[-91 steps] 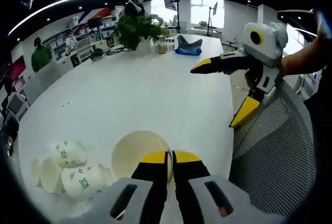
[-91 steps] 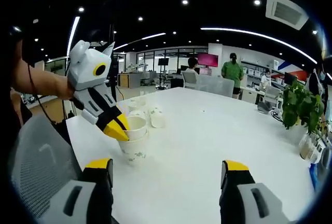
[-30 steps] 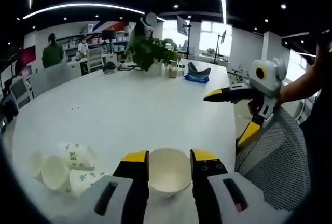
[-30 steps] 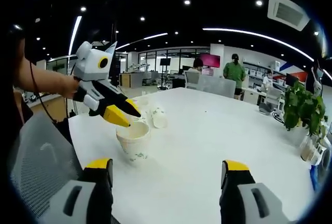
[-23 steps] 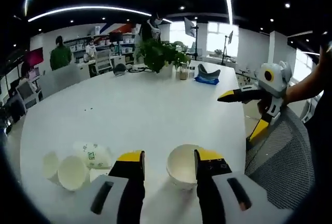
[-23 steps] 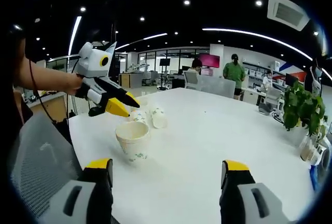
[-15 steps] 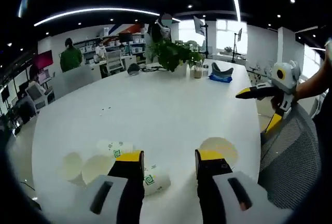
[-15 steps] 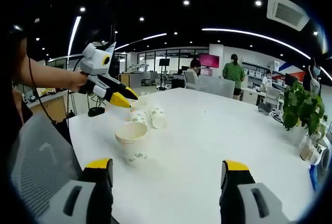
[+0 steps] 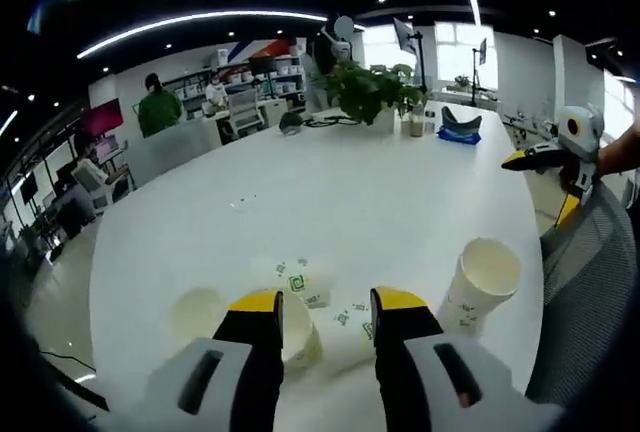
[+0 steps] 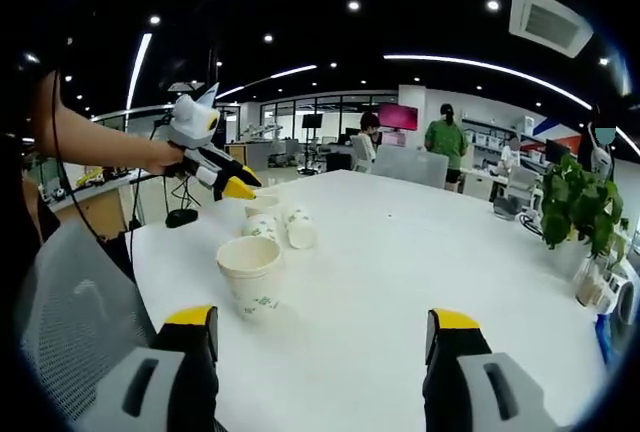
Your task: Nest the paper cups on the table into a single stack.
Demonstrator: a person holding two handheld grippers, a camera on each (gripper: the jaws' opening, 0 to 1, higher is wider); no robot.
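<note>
- The left gripper [image 9: 322,304] hangs over the loose paper cups [image 9: 300,282] lying on their sides on the white worktop [image 9: 330,202]; its jaws stand apart, with nothing gripped between them.
- The upright cup stack [image 9: 480,287] stands apart from the loose cups, near the worktop's edge beside a mesh chair [image 9: 585,302].
- The right gripper [image 10: 325,330] is spread wide and empty, well apart from the stack.
</note>
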